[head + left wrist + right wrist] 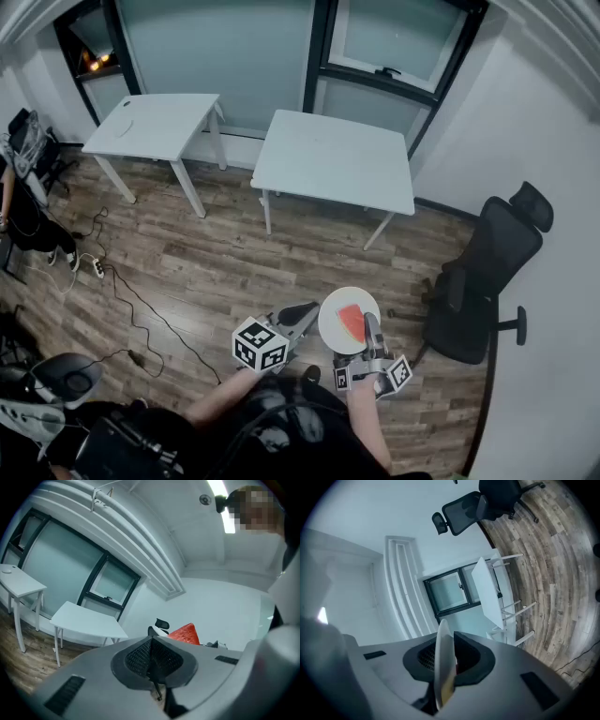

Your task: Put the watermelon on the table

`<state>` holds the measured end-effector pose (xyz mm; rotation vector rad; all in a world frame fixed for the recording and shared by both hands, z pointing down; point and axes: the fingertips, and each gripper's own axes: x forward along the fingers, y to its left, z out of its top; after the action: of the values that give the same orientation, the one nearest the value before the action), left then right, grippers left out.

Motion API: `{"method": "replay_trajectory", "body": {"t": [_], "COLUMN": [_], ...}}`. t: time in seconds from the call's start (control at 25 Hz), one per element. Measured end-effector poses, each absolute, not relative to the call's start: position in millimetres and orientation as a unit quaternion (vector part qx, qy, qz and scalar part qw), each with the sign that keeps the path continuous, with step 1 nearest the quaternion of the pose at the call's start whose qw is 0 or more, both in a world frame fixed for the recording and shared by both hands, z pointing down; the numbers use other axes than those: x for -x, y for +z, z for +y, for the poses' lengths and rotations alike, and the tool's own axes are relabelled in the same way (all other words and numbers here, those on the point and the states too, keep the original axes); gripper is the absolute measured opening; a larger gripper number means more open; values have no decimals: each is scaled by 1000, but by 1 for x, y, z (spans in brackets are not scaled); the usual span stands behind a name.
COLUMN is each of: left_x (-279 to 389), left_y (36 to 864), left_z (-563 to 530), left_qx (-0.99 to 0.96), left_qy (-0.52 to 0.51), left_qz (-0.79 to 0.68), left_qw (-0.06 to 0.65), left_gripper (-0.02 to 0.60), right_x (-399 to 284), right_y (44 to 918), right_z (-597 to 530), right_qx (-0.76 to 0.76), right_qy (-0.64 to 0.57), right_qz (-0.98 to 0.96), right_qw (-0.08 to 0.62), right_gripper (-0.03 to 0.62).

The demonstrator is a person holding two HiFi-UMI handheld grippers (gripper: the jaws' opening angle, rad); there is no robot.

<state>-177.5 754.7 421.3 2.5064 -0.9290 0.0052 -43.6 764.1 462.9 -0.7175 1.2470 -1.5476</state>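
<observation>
Grey-brown wood-plank floor [187, 262]. White rectangular nearer table [337, 159] well ahead of both claws; second table [155, 127] ahead-left. Black office chair [487, 272] right of right gripper [370, 326], which pinches the rim of round white plate [330, 328]. Red watermelon [352, 322] wedge on plate, just ahead of jaws. Left gripper [305, 312] closed, empty, beside plate.

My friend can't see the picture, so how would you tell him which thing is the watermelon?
Find the black office chair on the wooden floor at the right. Just left of it, the right tongs grip a round white plate by its rim. The watermelon is the red wedge lying on that plate, the only red thing nearby.
</observation>
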Motion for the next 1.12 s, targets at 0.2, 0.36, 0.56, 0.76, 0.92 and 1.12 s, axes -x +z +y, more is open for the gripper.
{"method": "replay_trajectory", "body": {"t": [0.2, 0.36, 0.56, 0.76, 0.92, 1.12], "left_x": [191, 203, 220, 239, 242, 229], "left_y": [424, 425, 431, 443, 451, 453], "left_z": [754, 752, 752, 747, 736, 714], "left_qx": [-912, -912, -913, -910, -907, -908], "left_qy": [3, 2, 4, 2, -4, -4], "left_qz": [-337, -335, -331, -326, -321, -315], "left_qw": [235, 236, 240, 256, 272, 278], "left_gripper": [6, 6, 6, 6, 6, 6], "right_x": [58, 66, 82, 88, 83, 78], "right_y": [466, 469, 469, 452, 453, 465], "right_z": [765, 764, 763, 764, 759, 740], "right_qx": [296, 303, 289, 247, 257, 258], "right_qy": [-639, -636, -626, -595, -590, -606], "right_qz": [512, 509, 514, 540, 533, 519], "right_qw": [491, 494, 511, 541, 549, 546], "right_gripper": [44, 44, 44, 44, 44, 44]}}
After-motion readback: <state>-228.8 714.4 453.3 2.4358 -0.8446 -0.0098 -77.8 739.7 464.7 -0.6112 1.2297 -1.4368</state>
